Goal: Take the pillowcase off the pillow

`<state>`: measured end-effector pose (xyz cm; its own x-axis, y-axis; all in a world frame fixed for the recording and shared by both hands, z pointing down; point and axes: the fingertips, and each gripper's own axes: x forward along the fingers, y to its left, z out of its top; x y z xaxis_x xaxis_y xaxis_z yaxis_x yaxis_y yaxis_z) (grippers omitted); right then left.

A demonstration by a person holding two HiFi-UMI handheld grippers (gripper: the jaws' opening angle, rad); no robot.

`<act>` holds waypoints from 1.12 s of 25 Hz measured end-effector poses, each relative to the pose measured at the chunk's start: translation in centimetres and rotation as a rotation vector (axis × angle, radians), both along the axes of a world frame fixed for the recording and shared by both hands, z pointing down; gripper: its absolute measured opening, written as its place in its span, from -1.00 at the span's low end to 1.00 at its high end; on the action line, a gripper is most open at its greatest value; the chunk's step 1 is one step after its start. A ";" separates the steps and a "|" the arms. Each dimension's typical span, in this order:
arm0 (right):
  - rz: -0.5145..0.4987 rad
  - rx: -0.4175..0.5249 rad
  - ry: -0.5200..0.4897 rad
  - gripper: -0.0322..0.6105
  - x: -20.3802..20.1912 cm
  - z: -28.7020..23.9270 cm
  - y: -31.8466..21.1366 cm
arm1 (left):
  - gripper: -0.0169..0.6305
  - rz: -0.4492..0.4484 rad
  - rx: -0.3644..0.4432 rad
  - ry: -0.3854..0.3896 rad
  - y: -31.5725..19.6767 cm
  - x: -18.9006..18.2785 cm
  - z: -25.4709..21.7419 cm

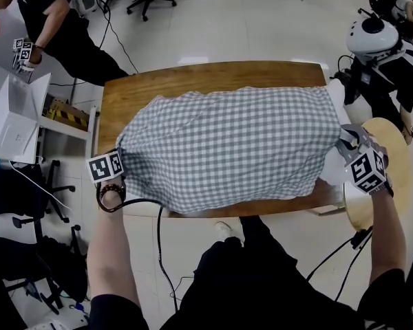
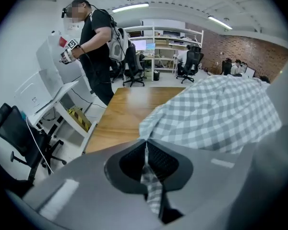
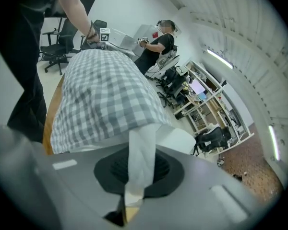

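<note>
From the head view, a grey-and-white checked fabric pillowcase (image 1: 227, 146) lies lengthwise across a brown wooden tabletop (image 1: 193, 78), covering most of it from the left edge to the right edge. At the right edge a soft white pillow (image 1: 332, 169) pokes out of the case's open end. The left gripper (image 1: 114, 157) is at the case's left end, near the tabletop's front-left corner. The right gripper (image 1: 349, 143) is at the exposed pillow end, over the tabletop's right edge. A round pale wooden stool (image 1: 394, 146) stands just beyond that edge. A person in black clothing (image 1: 62, 26) bends over a white desk beyond the far-left corner.

In the left gripper view, the left gripper (image 2: 145, 143) has its jaws pressed together on a narrow pinch of the checked pillowcase (image 2: 216, 111). The cloth runs up from the jaws to the bulk of the case on the right. Bare tabletop (image 2: 125, 111) shows to the left of it, with the person in black (image 2: 96, 47) standing past its far end.

In the right gripper view, the right gripper (image 3: 134, 176) is clamped on a fold of the white pillow (image 3: 140, 147), which comes out from under the hem of the pillowcase (image 3: 101, 95). The case is bunched back along the pillow towards the left gripper (image 3: 104, 34) at the far end.
</note>
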<state>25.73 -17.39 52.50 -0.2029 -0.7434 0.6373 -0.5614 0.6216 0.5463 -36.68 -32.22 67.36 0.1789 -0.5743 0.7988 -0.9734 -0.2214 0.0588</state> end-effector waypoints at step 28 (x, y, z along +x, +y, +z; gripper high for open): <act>-0.054 -0.169 0.004 0.13 -1.6 -1.1 1.3 | -0.40 0.235 0.139 0.103 1.2 6.2 -6.5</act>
<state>24.11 -16.12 51.45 -0.2370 -0.6137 0.7531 -0.5230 0.7339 0.4335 -30.50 -31.00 60.87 0.3965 -0.6104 0.6858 -0.8848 -0.4531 0.1083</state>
